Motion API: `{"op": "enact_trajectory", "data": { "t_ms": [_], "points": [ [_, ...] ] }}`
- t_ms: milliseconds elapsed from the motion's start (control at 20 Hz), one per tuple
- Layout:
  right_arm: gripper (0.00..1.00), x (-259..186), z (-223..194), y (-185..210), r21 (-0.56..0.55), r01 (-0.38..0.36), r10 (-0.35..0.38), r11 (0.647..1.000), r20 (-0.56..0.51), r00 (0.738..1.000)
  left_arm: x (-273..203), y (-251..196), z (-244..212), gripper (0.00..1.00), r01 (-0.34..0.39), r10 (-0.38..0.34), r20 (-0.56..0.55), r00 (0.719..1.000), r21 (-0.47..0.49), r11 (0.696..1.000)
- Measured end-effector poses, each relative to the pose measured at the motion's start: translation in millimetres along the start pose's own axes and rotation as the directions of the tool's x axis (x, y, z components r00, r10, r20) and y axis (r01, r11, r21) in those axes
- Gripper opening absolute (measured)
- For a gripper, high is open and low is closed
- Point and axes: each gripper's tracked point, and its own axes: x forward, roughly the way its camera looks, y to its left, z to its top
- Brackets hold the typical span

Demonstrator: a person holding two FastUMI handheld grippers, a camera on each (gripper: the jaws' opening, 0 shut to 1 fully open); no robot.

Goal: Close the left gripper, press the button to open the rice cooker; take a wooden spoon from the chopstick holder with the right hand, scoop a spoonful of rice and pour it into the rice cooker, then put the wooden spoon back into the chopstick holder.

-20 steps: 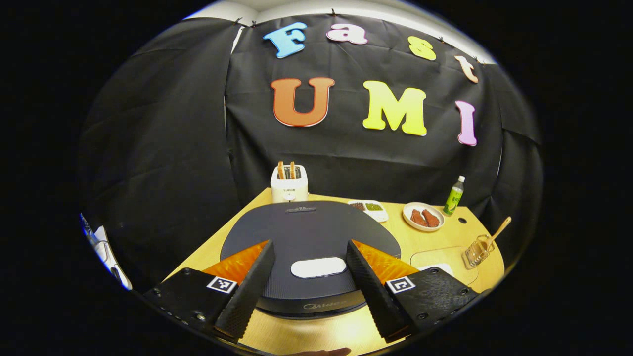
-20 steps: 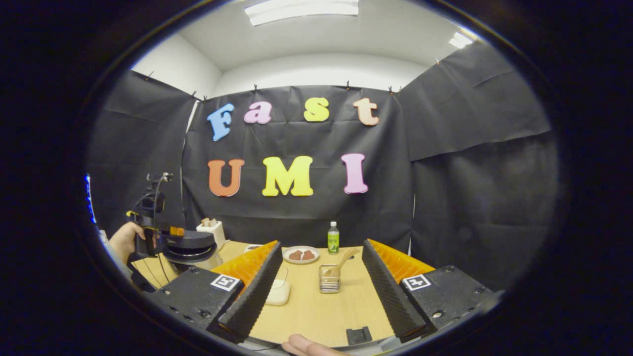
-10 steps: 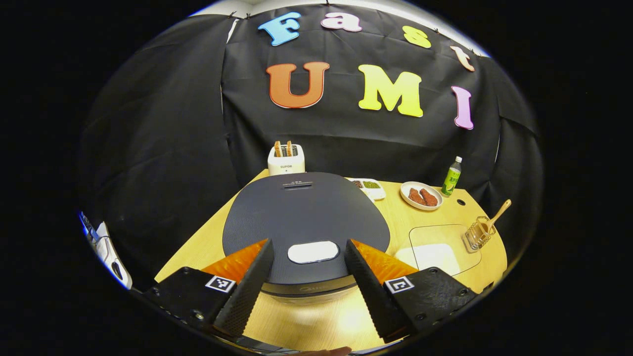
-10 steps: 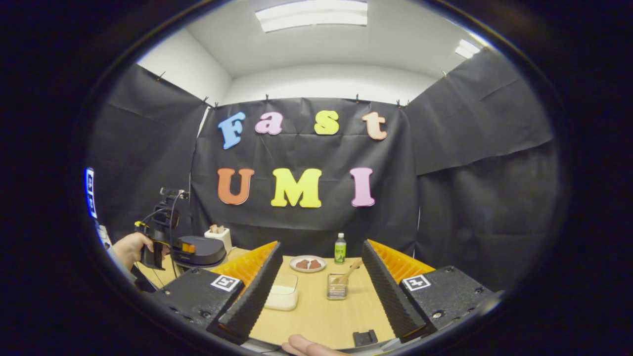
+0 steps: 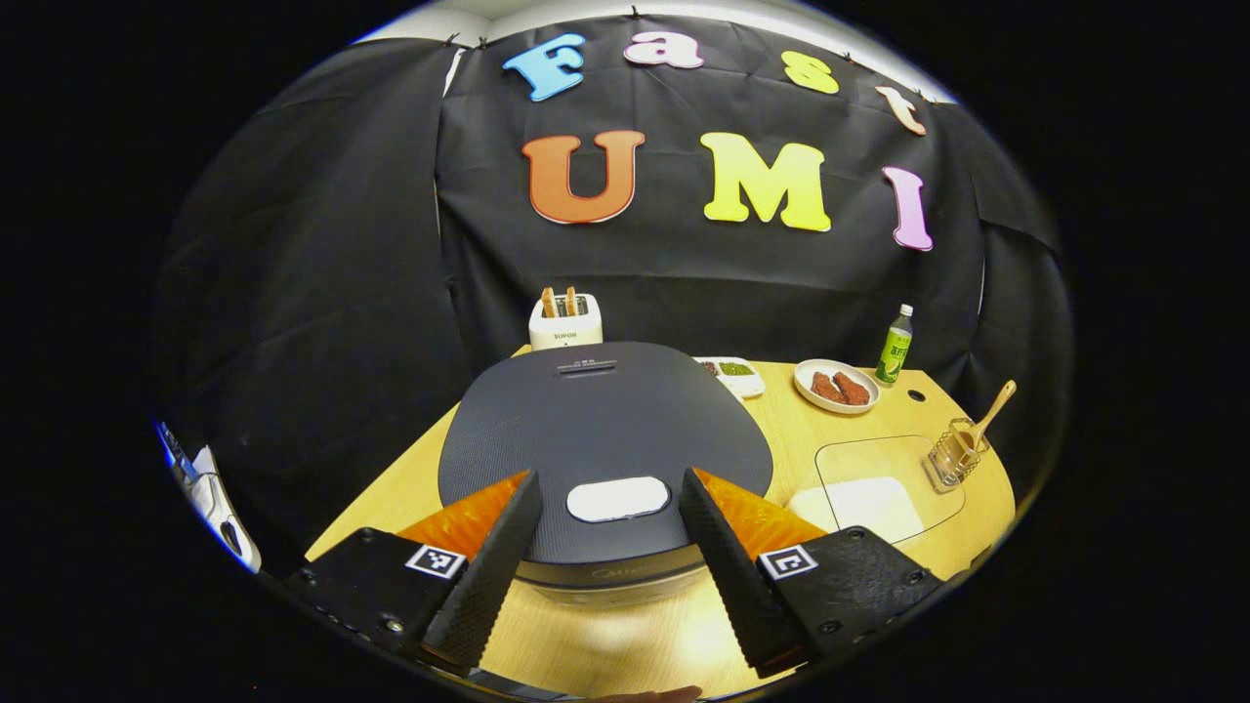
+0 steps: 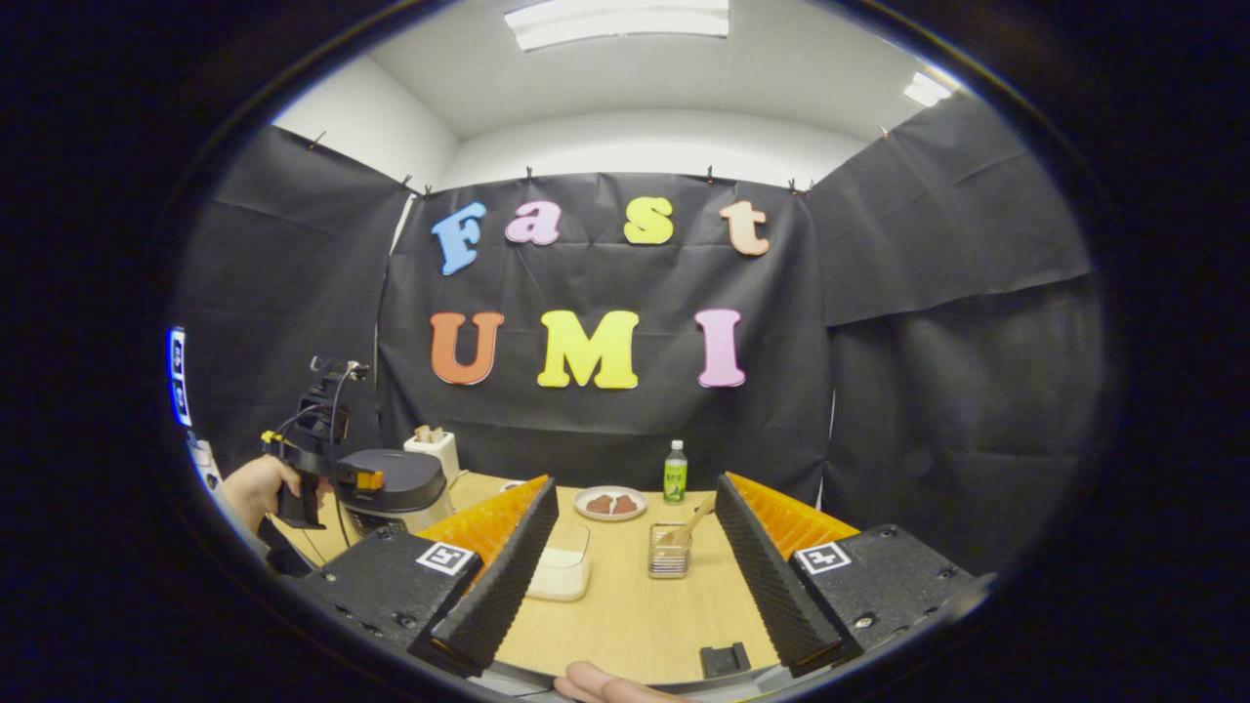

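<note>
My left gripper [image 5: 605, 571] has steadied just short of the cooker [image 5: 604, 439], fingers still apart around its button [image 5: 618, 499]; I must close before pressing. Right gripper [image 6: 630, 600] waits open.

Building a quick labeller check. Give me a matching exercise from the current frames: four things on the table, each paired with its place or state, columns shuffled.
Things:
1. dark grey round rice cooker
2. light wooden spoon
3. white two-slot toaster
4. green plastic bottle with a white cap

Places or states:
A. standing at the back edge of the table, beside the white plate of brown food
B. lid shut, with the white oval button between the open left gripper fingers
C. leaning in the clear chopstick holder
D. behind the cooker, two slices sticking up

Pairs: 1-B, 2-C, 3-D, 4-A
</note>
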Motion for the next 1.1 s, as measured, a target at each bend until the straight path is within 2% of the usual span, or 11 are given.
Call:
{"op": "enact_trajectory", "data": {
  "t_ms": [50, 100, 350, 400, 550, 800, 900, 950, 1100],
  "points": [
    [1.0, 0.1, -1.2, 1.0, 0.0, -0.002, 0.002, 1.0, -0.002, 1.0, -1.0, -0.5, -1.6, 0.95, 0.002, -0.002, -0.006, 1.0, -0.008, 1.0],
    [0.98, 0.7, -1.6, 1.3, 0.002, -0.004, 0.004, 1.0, -0.005, 1.0, -1.5, -1.3, -0.4, 0.94, 0.001, -0.001, 0.0, 1.0, 0.0, 1.0],
    [1.0, 4.2, -0.5, -5.8, -0.003, 0.011, -0.011, 1.0, 0.0, 1.0, -1.5, -0.1, -0.7, 0.94, -0.002, 0.002, -0.002, 1.0, 0.02, 1.0],
    [0.98, 4.8, -0.8, -8.0, 0.001, 0.015, -0.015, 1.0, -0.003, 1.0, -5.1, 1.7, -1.5, 0.93, -0.01, 0.01, -0.007, 1.0, 0.012, 1.0],
    [1.0, 5.6, -2.4, -9.9, 0.019, 0.014, -0.014, 1.0, -0.008, 1.0, -19.5, -5.0, -4.4, 0.92, -0.012, 0.011, -0.03, 0.999, -0.036, 0.999],
    [0.98, 4.0, -8.4, -8.3, 0.021, 0.007, -0.007, 1.0, -0.014, 1.0, -53.3, -20.7, -11.7, 0.9, -0.005, 0.007, -0.048, 0.999, 0.046, 0.999],
    [1.0, 3.8, -10.5, -8.1, 0.028, -0.005, 0.005, 1.0, -0.018, 1.0, -70.9, -17.3, -9.8, 0.9, -0.045, 0.046, -0.019, 0.999, 0.066, 0.997],
    [0.98, 4.4, -11.2, -10.2, 0.029, -0.004, 0.005, 1.0, -0.021, 1.0, -81.8, -19.0, -8.7, 0.9, -0.056, 0.056, 0.004, 0.998, 0.073, 0.996],
    [0.98, 5.1, -12.9, -14.5, 0.033, 0.003, -0.002, 0.999, -0.028, 1.0, -116.5, -40.1, -8.8, 0.9, -0.03, 0.026, 0.062, 0.998, 0.067, 0.997]
  ]
}}
